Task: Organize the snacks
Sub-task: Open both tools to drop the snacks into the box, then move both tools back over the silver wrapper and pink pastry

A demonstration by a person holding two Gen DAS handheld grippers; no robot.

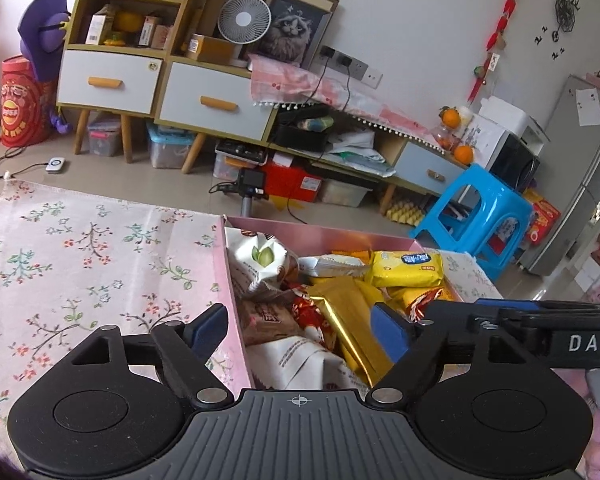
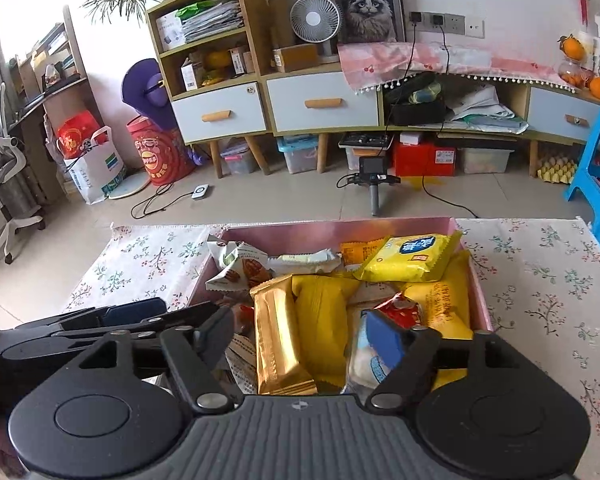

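Hovering spread, both claws, left (image 1: 300,326) and right (image 2: 304,330), over snack box (image 2: 476,280).

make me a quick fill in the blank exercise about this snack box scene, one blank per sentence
1. The snacks are piled inside a box whose walls are coloured ____.
2. The cloth under the box is printed with small ____.
3. The left claw and the right claw both hang over the box with their jaws ____.
4. The yellow packet at the far end of the box carries a label coloured ____.

Missing words: pink; flowers; open; blue
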